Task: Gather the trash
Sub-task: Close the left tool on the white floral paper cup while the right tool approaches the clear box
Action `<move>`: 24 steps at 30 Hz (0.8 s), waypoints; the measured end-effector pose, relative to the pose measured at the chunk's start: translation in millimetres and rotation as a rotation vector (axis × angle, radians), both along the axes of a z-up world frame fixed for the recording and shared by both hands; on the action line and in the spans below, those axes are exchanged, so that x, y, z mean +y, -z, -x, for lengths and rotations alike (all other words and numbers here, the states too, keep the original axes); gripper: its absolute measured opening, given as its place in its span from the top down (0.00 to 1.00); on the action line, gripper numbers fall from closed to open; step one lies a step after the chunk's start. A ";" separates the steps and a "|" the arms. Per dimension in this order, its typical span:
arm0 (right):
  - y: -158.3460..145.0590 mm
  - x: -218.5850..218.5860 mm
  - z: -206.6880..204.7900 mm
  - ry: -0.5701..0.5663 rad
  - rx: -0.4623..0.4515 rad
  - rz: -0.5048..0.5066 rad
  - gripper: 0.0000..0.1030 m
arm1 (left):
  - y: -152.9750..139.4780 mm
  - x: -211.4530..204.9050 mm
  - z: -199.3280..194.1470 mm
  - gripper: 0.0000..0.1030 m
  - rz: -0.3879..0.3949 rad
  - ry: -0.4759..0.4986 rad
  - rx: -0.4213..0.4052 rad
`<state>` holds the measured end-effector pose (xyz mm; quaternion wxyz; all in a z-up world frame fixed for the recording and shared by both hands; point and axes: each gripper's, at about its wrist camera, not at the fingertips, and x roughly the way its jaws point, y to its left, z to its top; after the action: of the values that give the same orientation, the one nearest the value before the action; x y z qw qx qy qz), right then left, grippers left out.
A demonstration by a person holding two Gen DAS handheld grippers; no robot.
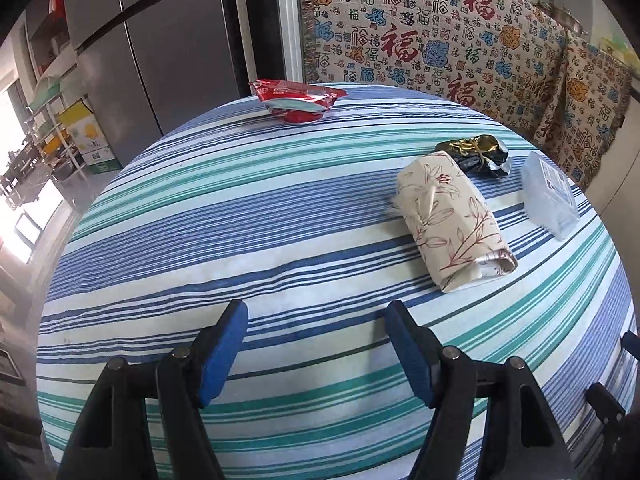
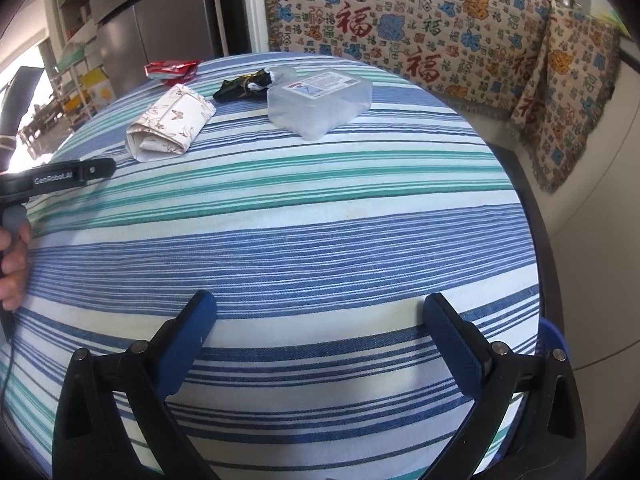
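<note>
Four pieces of trash lie on a striped tablecloth (image 1: 280,240). A red snack wrapper (image 1: 294,100) lies at the far edge. A floral paper pack (image 1: 452,220) lies to the right, a black and gold wrapper (image 1: 476,154) behind it, and a clear plastic box (image 1: 550,192) further right. In the right wrist view the same pack (image 2: 170,122), black wrapper (image 2: 244,84), clear box (image 2: 320,100) and red wrapper (image 2: 172,69) lie at the far side. My left gripper (image 1: 316,320) is open and empty over the near cloth. My right gripper (image 2: 320,312) is open and empty.
A grey fridge (image 1: 160,40) stands behind the table on the left. A patterned blanket (image 1: 440,40) covers a sofa behind the table on the right. The left gripper's body (image 2: 60,178) and the hand holding it show at the left edge of the right wrist view.
</note>
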<state>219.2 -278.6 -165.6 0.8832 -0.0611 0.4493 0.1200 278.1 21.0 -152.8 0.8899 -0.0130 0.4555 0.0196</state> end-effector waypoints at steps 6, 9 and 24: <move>-0.2 -0.9 0.3 -0.002 0.000 0.000 0.00 | -30.2 -33.4 -3.9 0.29 0.149 0.237 -0.039; -0.3 -1.1 0.4 -0.002 0.000 0.000 0.00 | -29.6 -60.6 -33.5 0.28 0.142 0.233 -0.006; -0.5 -0.9 0.4 -0.004 0.000 -0.002 0.00 | -8.3 -62.8 -14.0 0.39 -0.029 0.328 0.060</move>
<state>218.8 -279.5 -165.0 0.8831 -0.0612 0.4489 0.1219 292.1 -41.8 -144.5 0.8673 0.0749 0.4775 -0.1191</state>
